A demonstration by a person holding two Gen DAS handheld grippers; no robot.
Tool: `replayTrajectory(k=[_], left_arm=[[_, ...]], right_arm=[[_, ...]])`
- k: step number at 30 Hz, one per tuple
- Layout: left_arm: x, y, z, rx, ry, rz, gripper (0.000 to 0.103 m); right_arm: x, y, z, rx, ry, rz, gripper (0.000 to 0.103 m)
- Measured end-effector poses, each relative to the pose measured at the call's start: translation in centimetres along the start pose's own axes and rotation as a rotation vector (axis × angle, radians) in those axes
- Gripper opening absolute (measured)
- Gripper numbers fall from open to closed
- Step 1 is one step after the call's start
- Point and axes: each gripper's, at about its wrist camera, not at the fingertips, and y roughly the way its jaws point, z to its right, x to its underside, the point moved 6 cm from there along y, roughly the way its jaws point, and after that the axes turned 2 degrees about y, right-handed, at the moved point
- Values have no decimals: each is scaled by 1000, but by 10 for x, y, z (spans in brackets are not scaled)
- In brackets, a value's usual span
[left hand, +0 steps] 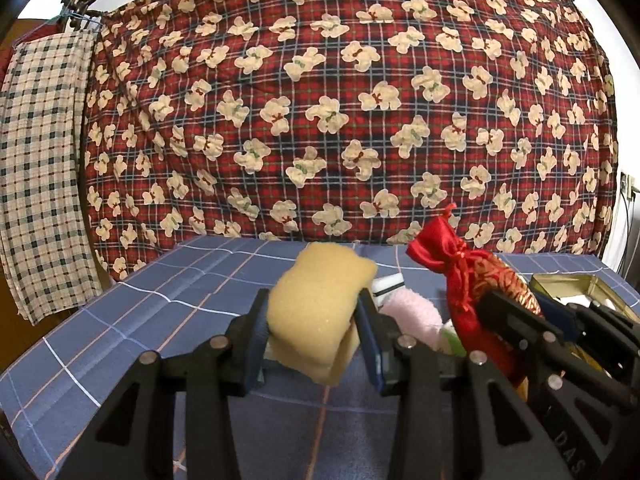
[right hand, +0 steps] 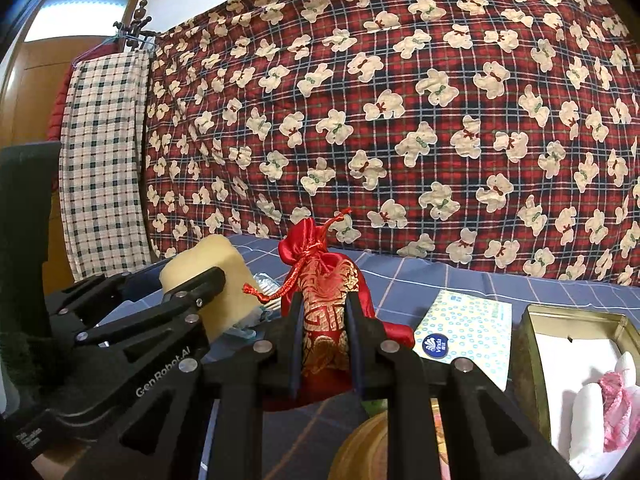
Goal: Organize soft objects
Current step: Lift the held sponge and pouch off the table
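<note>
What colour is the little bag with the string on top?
The drawstring pouch is shiny red with gold patterns, clearest in the right wrist view.

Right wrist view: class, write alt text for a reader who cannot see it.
The right hand-held gripper pinches a red-and-gold drawstring pouch above a blue checked cloth. Beside it, the left hand-held gripper holds a yellow sponge.

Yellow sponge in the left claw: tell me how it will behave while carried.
The yellow sponge probably squashes easily: it bulges around the left claw pressing it. Its porous foam looks light and grippy, so slipping seems unlikely. It should spring back once released.
</note>
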Motion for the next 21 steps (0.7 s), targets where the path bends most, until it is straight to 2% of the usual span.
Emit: replayTrajectory(k=[21], left_arm=[[-1, 3, 4, 4, 4, -10, 41]], right_arm=[[0, -3, 8, 42, 9, 7, 21]])
